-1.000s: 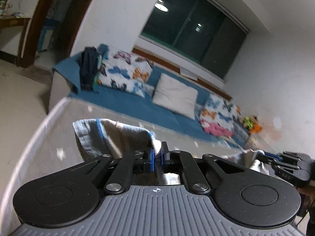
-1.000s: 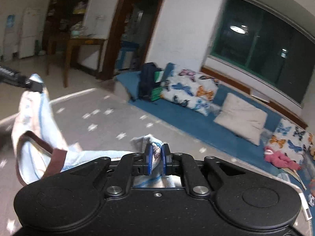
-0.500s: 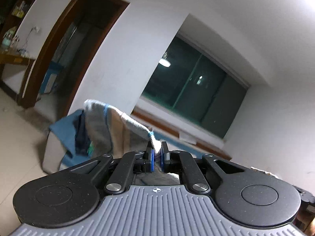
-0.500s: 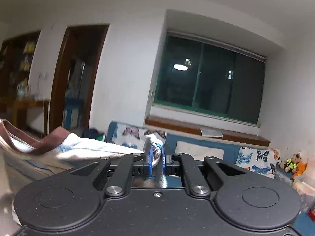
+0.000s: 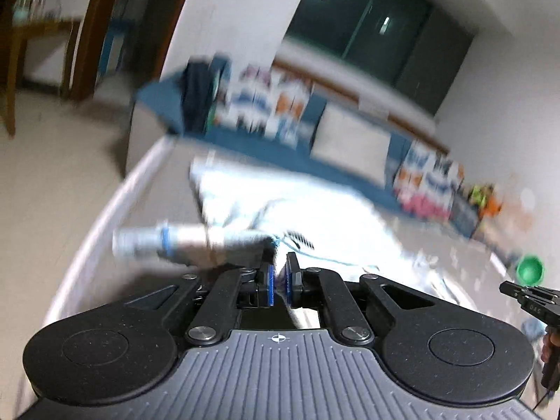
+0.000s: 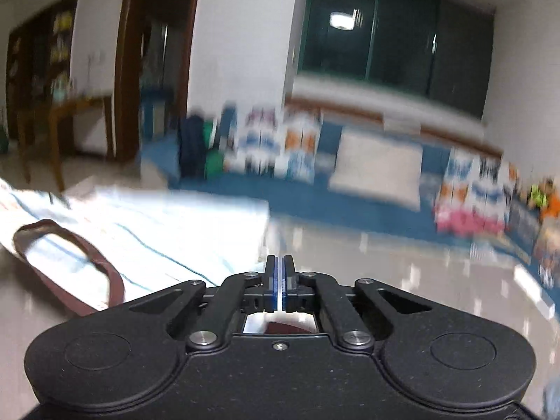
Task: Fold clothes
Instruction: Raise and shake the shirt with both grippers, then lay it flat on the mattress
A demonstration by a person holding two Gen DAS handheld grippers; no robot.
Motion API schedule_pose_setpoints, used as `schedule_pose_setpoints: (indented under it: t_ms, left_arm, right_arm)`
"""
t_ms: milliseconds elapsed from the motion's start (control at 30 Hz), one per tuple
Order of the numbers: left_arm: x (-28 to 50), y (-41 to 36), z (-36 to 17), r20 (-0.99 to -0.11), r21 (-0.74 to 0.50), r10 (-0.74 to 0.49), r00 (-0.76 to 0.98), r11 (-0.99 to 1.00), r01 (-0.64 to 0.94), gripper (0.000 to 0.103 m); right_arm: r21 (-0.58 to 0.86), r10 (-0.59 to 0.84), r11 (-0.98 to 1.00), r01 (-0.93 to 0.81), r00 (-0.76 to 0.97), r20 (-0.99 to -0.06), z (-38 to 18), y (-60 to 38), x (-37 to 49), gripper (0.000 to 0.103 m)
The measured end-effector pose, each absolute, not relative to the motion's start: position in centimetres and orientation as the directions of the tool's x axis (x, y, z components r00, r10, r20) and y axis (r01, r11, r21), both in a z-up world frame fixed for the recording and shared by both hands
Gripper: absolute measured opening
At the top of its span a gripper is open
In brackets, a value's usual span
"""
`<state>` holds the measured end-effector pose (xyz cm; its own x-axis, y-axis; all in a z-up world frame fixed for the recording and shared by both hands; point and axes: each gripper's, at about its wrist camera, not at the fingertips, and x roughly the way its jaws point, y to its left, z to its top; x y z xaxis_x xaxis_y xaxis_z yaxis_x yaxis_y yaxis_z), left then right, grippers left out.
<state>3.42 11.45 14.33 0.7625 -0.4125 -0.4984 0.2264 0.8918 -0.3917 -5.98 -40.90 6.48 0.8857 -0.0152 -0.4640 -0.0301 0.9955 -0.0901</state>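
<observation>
A white shirt with thin blue stripes lies spread on the grey speckled table; both views are motion-blurred. My left gripper is shut on the shirt's edge near a sleeve with a blue band. In the right wrist view the shirt lies to the left, its brown collar showing. My right gripper is shut on a thin edge of the shirt, low over the table. The right gripper also shows at the right edge of the left wrist view.
A blue sofa with butterfly cushions and a white pillow stands beyond the table. A green round object sits at the table's right. A wooden table and doorway are at the left.
Both grippers swung down from pointing high at the wall to low over the table. The shirt, held up in the air before, now lies spread flat on the table.
</observation>
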Motion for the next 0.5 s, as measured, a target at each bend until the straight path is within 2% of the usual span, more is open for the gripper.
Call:
schedule_pose_setpoints:
  t_ms: [133,267,333,400,500]
  left_arm:
    - [1.4,12.2,11.1,-0.537,-0.379,-0.387,0.749,0.905,0.196,0.007]
    - [0.3,13.4,10.3,-0.537,-0.373,-0.373,0.757,0.909,0.183,0.007]
    - [-0.2,13.2,9.5,-0.539,-0.361,-0.365,0.759,0.914,0.183,0.007]
    - [-0.1,13.0,8.8,-0.546,-0.347,-0.353,0.76,0.921,0.179,0.007]
    - [0.8,11.6,7.4,-0.551,-0.345,-0.35,0.757,0.922,0.176,0.007]
  right_arm:
    - [-0.069,0.016,0.996,-0.063,0.844,-0.536,2.4,-40.4,-8.0,0.003]
    - [-0.061,0.084,0.988,-0.144,0.816,-0.572,1.4,-38.1,-7.5,0.004]
    - [-0.057,0.131,0.978,-0.2,0.805,-0.579,0.7,-36.4,-6.9,0.008]
    - [-0.068,0.183,0.959,-0.274,0.787,-0.59,0.0,-34.5,-6.2,0.022]
    - [-0.091,0.233,0.93,-0.357,0.761,-0.606,-0.6,-32.5,-5.1,0.034]
